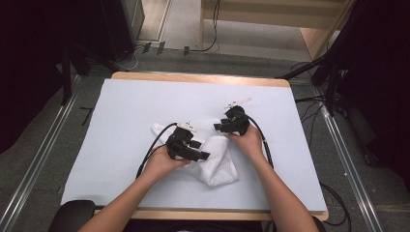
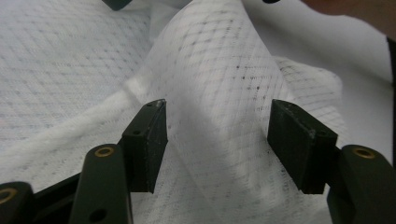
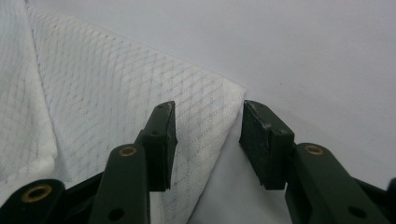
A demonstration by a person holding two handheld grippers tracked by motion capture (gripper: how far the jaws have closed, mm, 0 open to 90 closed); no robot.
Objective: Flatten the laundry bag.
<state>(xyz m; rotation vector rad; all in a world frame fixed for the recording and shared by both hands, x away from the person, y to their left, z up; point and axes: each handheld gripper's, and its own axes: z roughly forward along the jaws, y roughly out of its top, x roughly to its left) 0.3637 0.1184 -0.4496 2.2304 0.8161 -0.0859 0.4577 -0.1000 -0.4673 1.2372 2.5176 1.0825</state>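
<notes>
Left black two-jaw gripper (image 2: pixel 217 140), lower centre: jaws apart, straddling a raised fold of the white waffle-textured mesh cloth (image 1: pixel 217 159). Right black gripper (image 3: pixel 208 142), centre: jaws apart around the cloth's corner edge. Cloth lies crumpled mid-frame on pale blue table cover (image 1: pixel 125 111).

White waffle-textured woven cloth (image 1: pixel 212 154) on smooth matt pale table cover (image 1: pixel 121 125)

Two black handheld grippers (image 1: pixel 186 144) (image 1: pixel 234 121) with brass-ringed screw holes, ribbed jaw pads, trailing black cables; bare, sleeveless forearms.
</notes>
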